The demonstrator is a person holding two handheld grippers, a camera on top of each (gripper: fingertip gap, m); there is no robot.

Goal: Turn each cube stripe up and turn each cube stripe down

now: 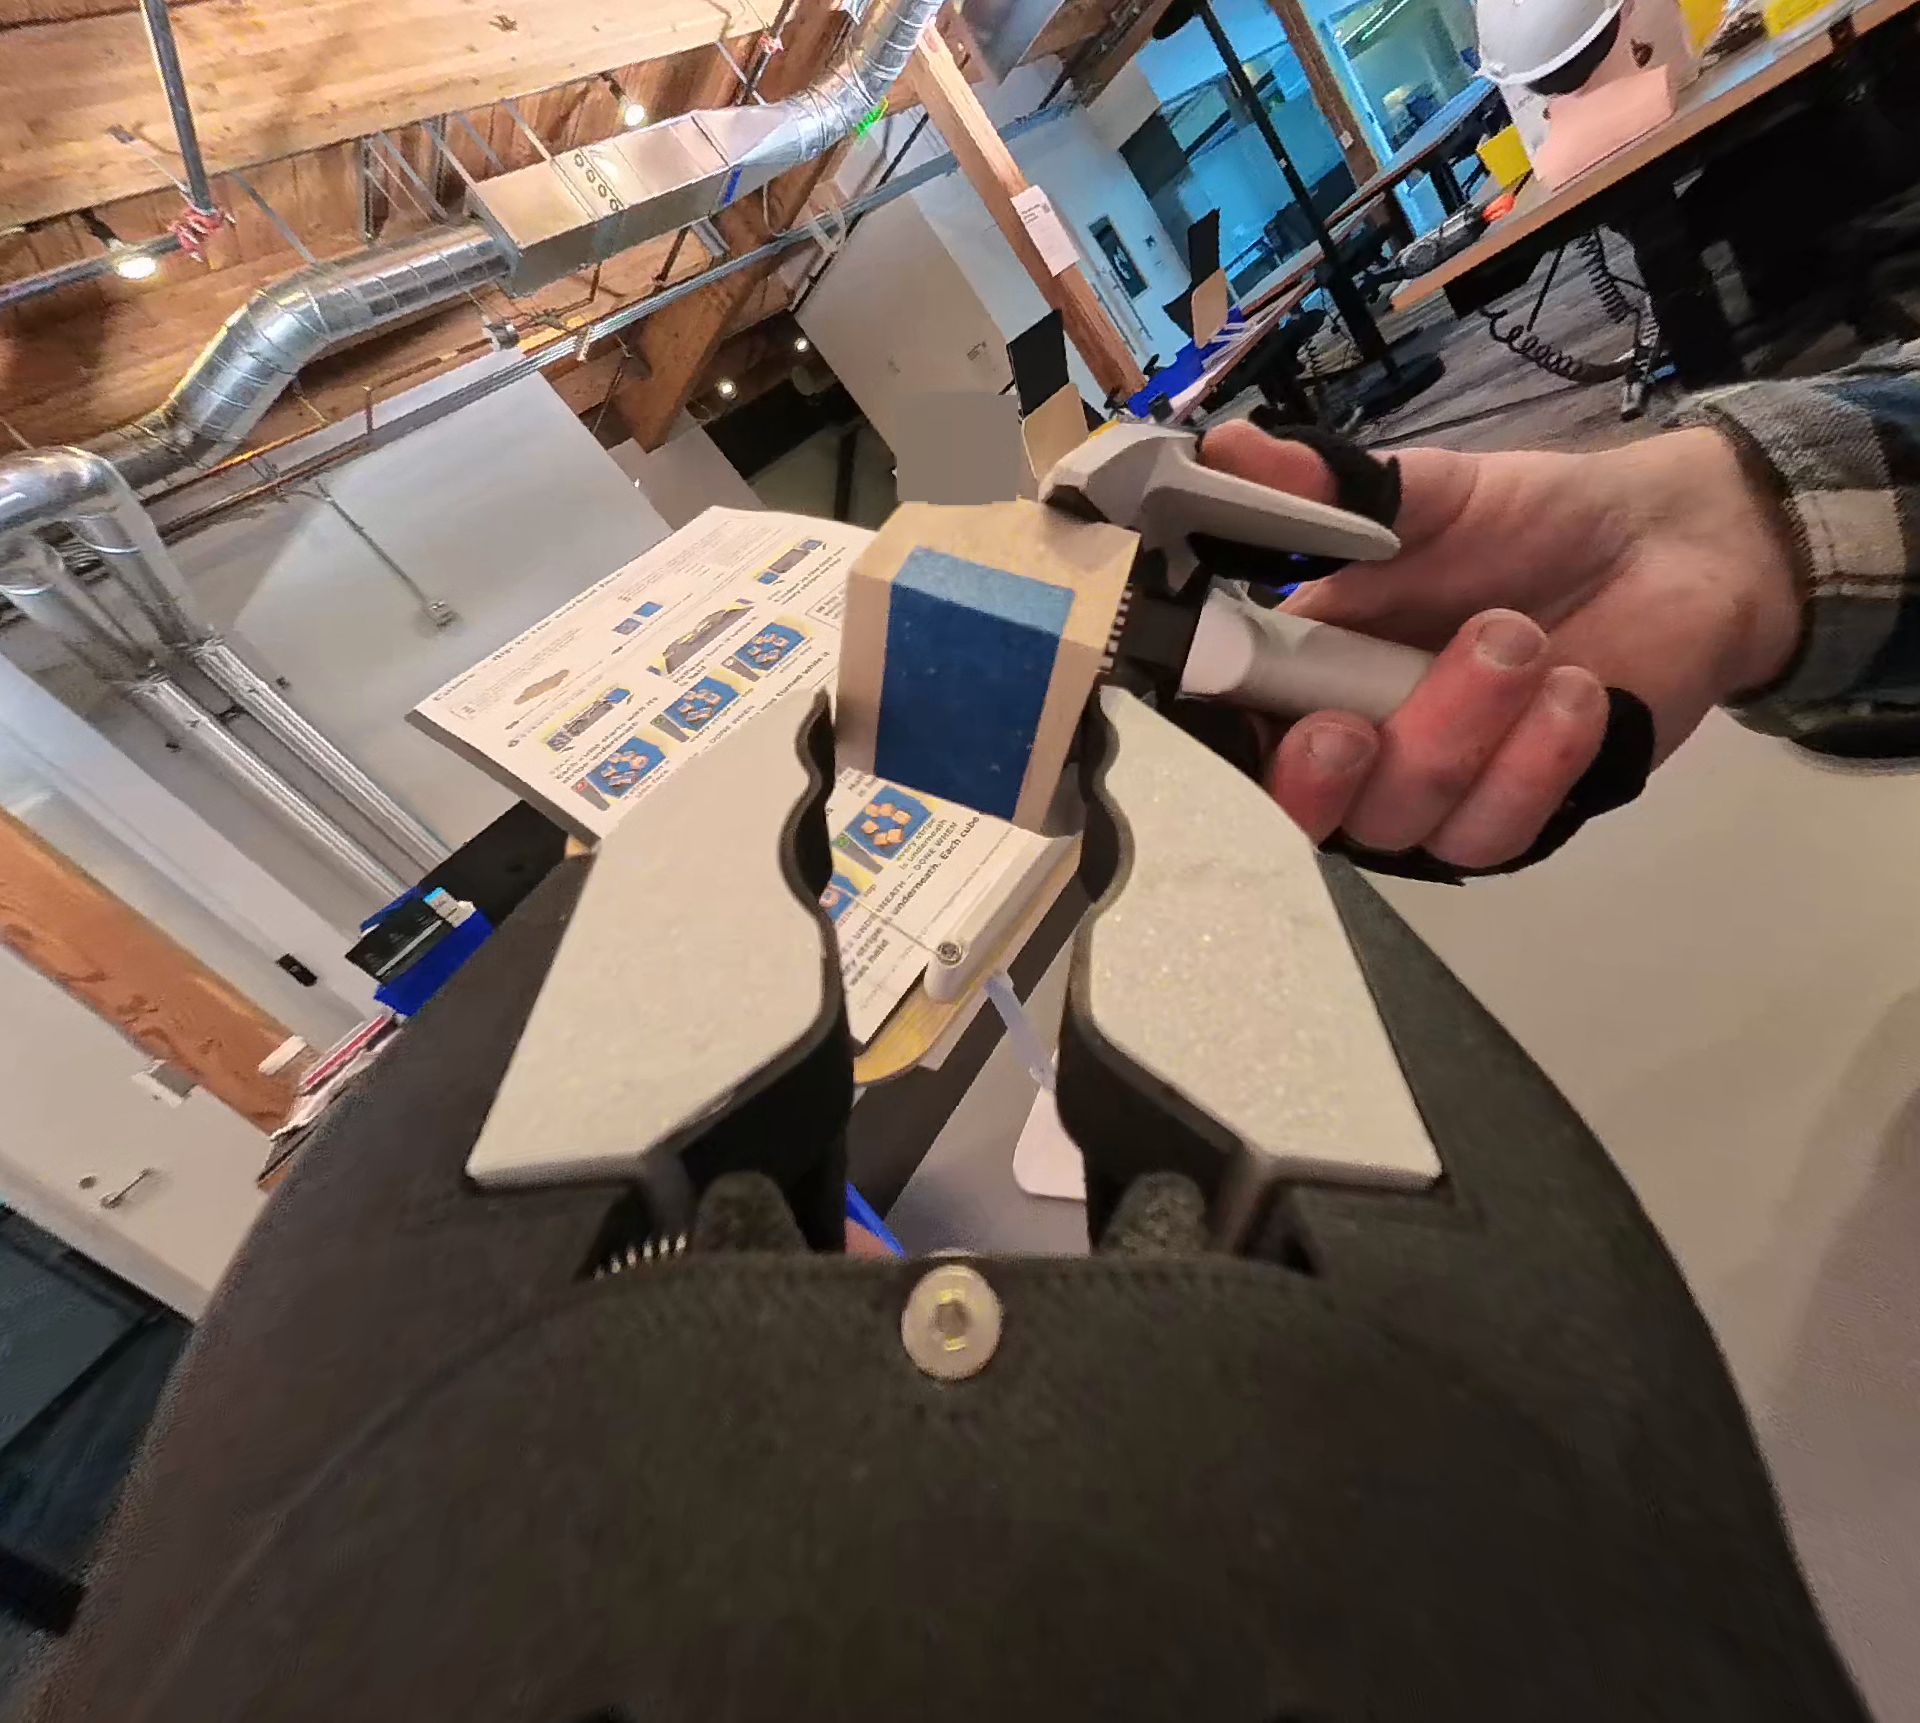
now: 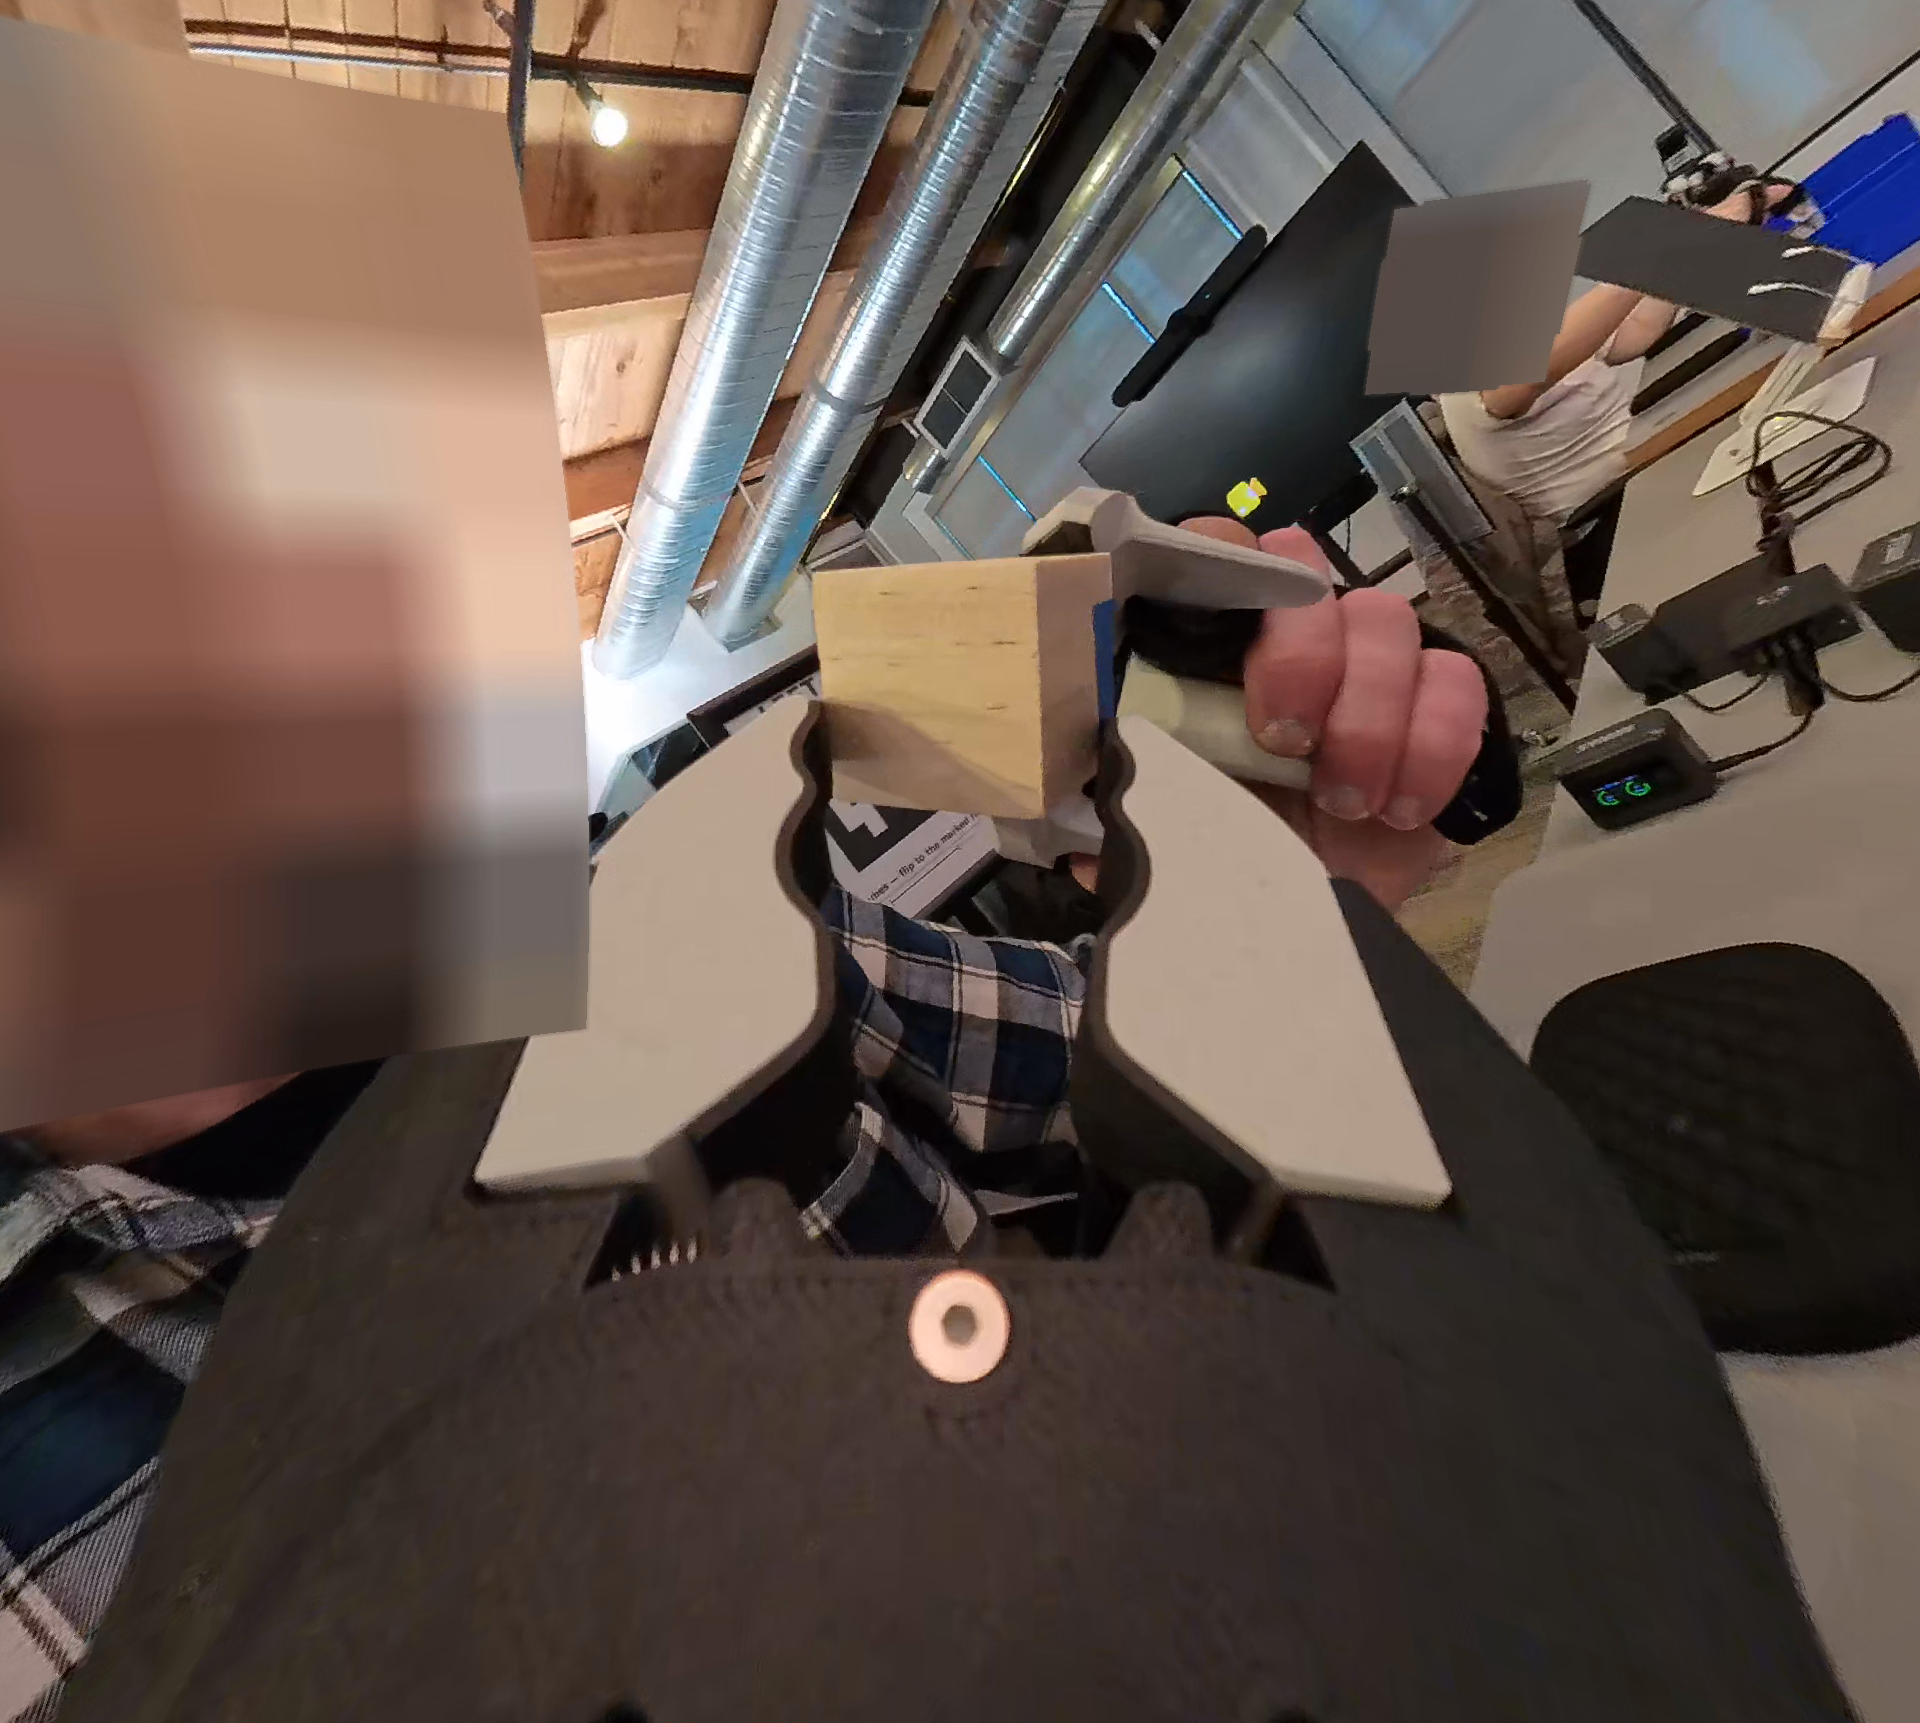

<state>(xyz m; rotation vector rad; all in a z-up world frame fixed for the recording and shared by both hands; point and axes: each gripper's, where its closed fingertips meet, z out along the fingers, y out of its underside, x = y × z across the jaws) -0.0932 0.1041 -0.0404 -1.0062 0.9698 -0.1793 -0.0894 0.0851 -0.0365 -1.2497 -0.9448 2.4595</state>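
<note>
Cube [image 1: 977,676] clamped in both claws

Pale grey table [image 1: 1558,998] under a white stand foot [image 1: 1044,1154]; second grey table [image 2: 1621,863] bearing a black mat [image 2: 1725,1154].

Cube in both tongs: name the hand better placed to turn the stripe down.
Right, probably. The blue stripe faces back along the left tongs but sideways to the right tongs, so rolling that wrist could turn it down.

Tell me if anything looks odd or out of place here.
The wooden cube is off the table, pinched in mid-air by both grippers at once. It sits tilted, its blue stripe facing sideways, neither up nor down.
</note>
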